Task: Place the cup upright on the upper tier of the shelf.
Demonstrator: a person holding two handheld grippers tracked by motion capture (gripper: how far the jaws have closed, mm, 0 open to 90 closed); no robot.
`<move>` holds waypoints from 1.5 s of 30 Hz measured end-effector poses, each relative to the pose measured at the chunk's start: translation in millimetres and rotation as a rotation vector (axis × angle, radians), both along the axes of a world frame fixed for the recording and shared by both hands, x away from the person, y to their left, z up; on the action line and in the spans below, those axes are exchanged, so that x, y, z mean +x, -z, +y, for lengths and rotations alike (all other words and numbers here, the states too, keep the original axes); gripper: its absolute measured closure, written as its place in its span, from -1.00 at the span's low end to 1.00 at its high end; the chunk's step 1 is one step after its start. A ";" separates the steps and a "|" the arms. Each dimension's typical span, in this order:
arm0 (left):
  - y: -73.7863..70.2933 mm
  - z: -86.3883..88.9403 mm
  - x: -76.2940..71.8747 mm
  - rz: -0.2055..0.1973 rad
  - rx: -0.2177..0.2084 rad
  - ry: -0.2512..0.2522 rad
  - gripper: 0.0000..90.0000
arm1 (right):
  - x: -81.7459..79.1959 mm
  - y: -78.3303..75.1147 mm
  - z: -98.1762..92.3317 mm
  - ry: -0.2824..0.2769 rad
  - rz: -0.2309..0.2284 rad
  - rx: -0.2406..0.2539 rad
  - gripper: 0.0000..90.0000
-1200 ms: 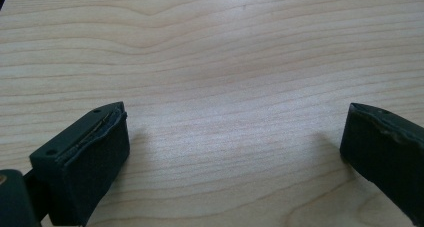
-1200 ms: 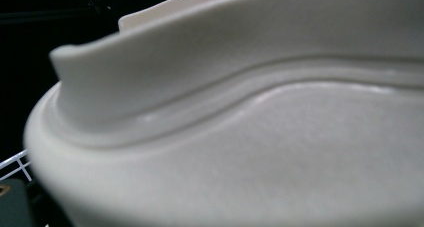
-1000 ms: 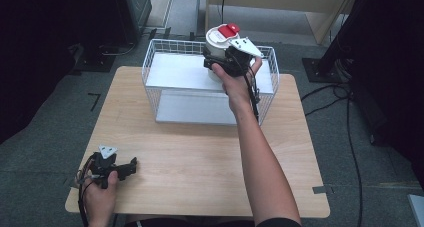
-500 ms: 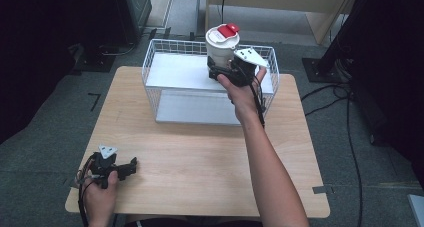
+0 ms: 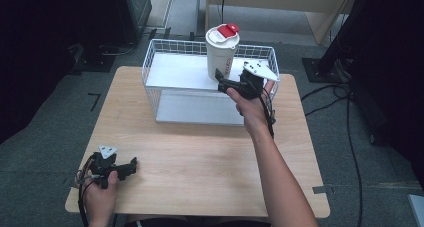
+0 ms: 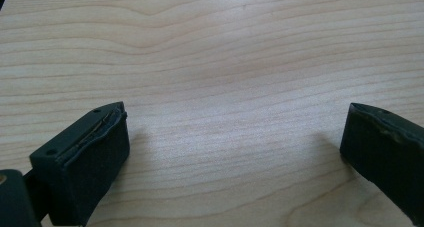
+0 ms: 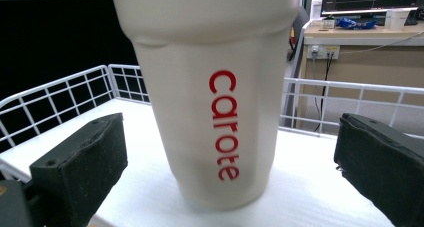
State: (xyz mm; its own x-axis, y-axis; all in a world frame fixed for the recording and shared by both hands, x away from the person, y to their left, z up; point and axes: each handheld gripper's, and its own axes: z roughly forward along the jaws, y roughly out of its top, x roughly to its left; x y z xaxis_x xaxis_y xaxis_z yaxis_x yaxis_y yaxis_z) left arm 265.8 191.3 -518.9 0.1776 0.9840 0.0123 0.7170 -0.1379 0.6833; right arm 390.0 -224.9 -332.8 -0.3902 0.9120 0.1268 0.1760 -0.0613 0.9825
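A tall white cup point(image 5: 222, 54) with a white lid and a red flap on top is standing upright inside a white wire basket point(image 5: 150, 74), on the basket's white floor near its far right corner. In the right gripper view the cup point(image 7: 212, 92) is sitting straight ahead of me, red lettering reading "carote" running up its side. I am seeing its base resting flat on the white floor.

My right gripper point(image 5: 226, 82) is hovering at the cup's near side, low against its lower half, reaching in over the basket's right part. Its jaws are spread wide, one on either side of the cup and clear of it (daylight is showing between each black pad and the cup wall), so I am gripping nothing there. The person's right forearm is stretching up from the bottom edge of the high view to hold it.

The basket is sitting on the far half of a light wooden table point(image 5: 200, 172), its back edge near the table's far edge.

My left gripper point(image 5: 131, 167) is resting well apart from all this, at the near left corner of the table. Its jaws are also spread wide, bare wood grain point(image 6: 225, 87) lying between them.
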 end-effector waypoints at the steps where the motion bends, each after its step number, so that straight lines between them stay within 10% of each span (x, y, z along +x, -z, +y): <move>1: 0.0 0.0 0.0 0.000 0.000 0.000 -1.00 | -2.5 0.8 -1.5 -0.001 -0.002 -0.003 -0.98; 45: 0.1 -0.3 -0.2 -0.001 -0.003 0.002 -1.00 | -126.7 83.5 -111.4 0.076 0.056 -0.064 -0.98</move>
